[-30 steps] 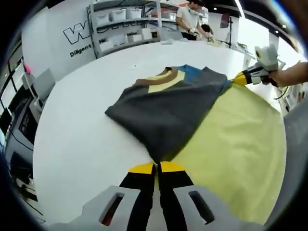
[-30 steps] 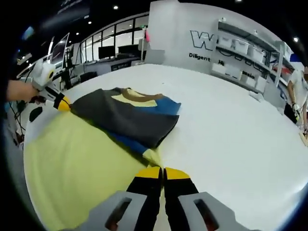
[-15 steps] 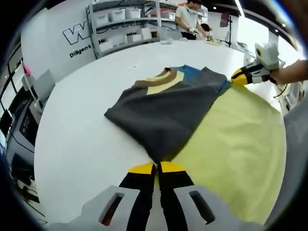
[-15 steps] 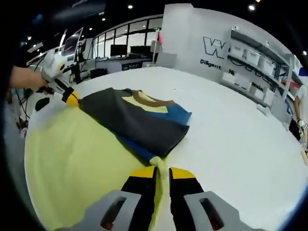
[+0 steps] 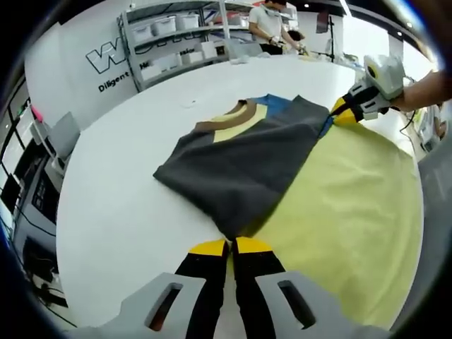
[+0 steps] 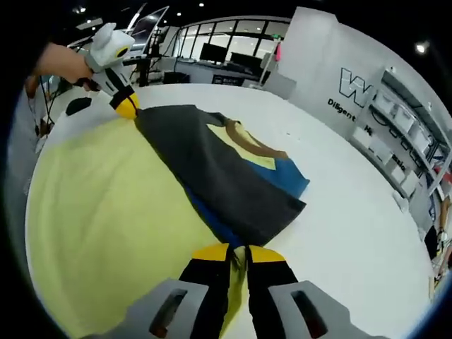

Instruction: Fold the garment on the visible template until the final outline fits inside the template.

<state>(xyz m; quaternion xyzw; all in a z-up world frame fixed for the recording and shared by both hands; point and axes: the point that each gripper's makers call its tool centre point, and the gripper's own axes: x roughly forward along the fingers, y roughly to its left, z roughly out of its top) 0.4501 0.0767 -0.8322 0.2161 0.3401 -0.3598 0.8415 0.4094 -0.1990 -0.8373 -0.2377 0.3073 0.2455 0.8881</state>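
Note:
A T-shirt with a dark grey panel [image 5: 240, 169], a brown collar [image 5: 226, 116] and blue and yellow patches lies on the white table [image 5: 120, 198]. A wide pale yellow stretch of cloth [image 5: 346, 205] spreads from it toward me. My left gripper [image 5: 229, 244] is shut on the near corner where grey meets yellow. My right gripper [image 5: 340, 113], held by a hand, pinches the far corner. In the right gripper view, the right gripper [image 6: 239, 248] is shut on a yellow fold beside the grey panel [image 6: 212, 176]. The left gripper [image 6: 126, 106] holds the opposite corner.
Shelves with white bins [image 5: 176, 35] stand against a lettered wall behind the table. A person [image 5: 272, 25] works at the far end. Desks with monitors [image 6: 226, 56] line the windows. Bare white table [image 6: 353, 226] lies beyond the shirt.
The right gripper has risen and tilted, lifting the yellow cloth with it. Its view now looks down on the shirt more steeply. The left gripper has hardly moved.

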